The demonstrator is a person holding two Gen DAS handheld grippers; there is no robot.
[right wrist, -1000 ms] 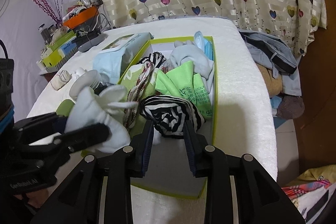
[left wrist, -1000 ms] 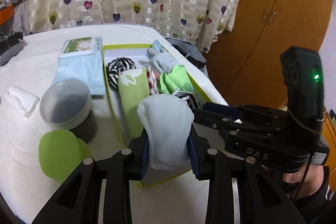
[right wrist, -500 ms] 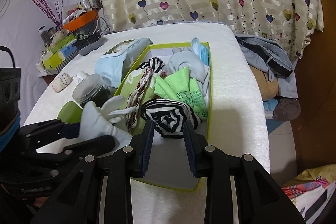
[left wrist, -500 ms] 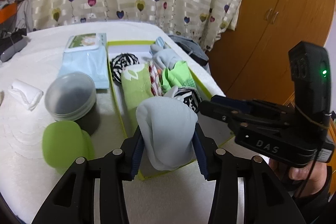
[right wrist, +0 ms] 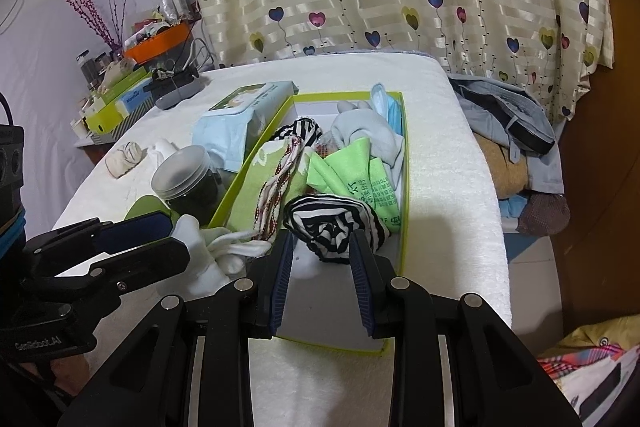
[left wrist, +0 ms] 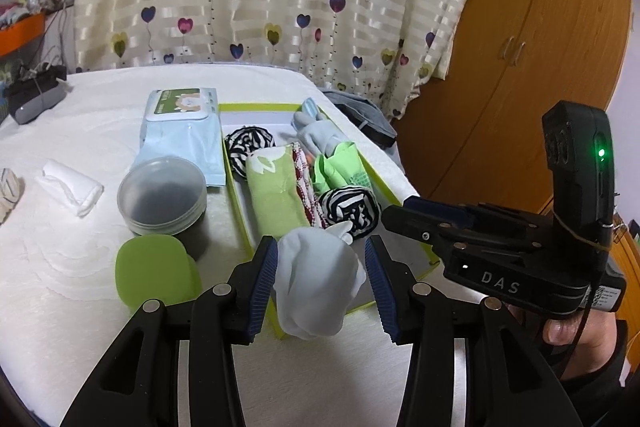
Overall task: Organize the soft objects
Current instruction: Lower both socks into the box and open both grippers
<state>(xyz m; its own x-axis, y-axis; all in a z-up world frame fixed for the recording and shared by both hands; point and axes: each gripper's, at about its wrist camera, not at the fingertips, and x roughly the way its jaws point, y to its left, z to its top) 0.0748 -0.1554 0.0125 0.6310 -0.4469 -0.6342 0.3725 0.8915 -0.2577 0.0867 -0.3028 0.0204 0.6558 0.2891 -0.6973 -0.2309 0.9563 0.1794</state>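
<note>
A pale blue sock [left wrist: 316, 287] lies slumped over the near rim of the green-edged box [left wrist: 240, 195]. My left gripper [left wrist: 322, 283] stands open around it, with a gap showing at the right pad. From the right wrist view the same sock [right wrist: 208, 251] sits by the left gripper [right wrist: 180, 239]. My right gripper [right wrist: 320, 267] is shut on a black-and-white striped rolled sock [right wrist: 332, 227] low inside the box's near end. Behind it the box [right wrist: 404, 163] holds a green towel, green cloths, another striped roll and grey socks.
Left of the box stand a clear jar [left wrist: 164, 195] with a green lid [left wrist: 156, 273] beside it, a wipes pack [left wrist: 184, 131] and a folded white cloth [left wrist: 70, 187]. Clothes [right wrist: 512, 123] are piled off the bed's right side. A wooden wardrobe [left wrist: 520, 47] stands beyond.
The left jaws have spread and let go of the pale blue sock, which has sunk onto the box's near rim. The right gripper keeps its hold on the striped roll.
</note>
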